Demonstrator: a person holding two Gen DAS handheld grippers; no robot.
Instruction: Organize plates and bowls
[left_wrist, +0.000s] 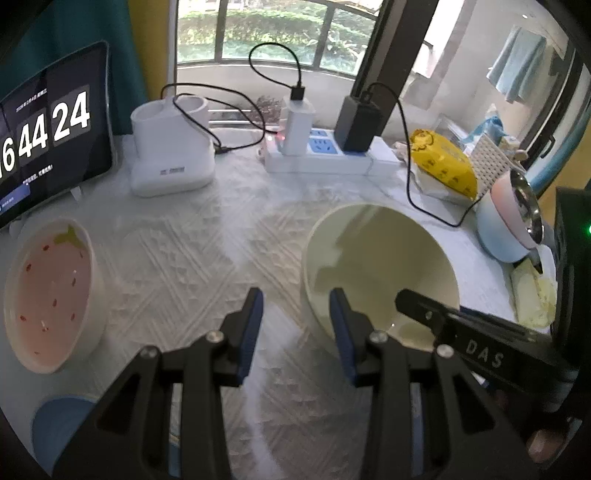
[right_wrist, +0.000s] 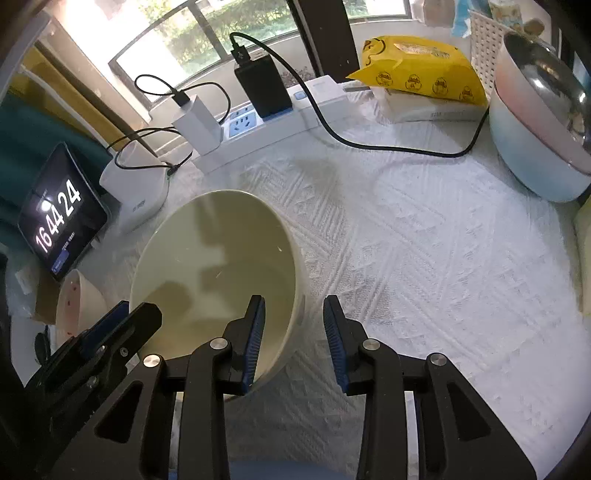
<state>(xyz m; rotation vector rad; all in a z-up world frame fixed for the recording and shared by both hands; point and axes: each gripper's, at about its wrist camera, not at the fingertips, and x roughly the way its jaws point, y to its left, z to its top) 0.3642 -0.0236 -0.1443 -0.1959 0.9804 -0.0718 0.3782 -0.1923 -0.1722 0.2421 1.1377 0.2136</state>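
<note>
White embossed cloth (right_wrist: 424, 258) covers the table by a window; a cream bowl (right_wrist: 221, 266) sits mid-table, tilted. Both grippers straddle its rim (pads not clearly pressing): the left gripper (left_wrist: 295, 317) and right gripper (right_wrist: 293, 325) stand part-open; a pink strawberry dish (left_wrist: 51, 291) lies well apart.
</note>
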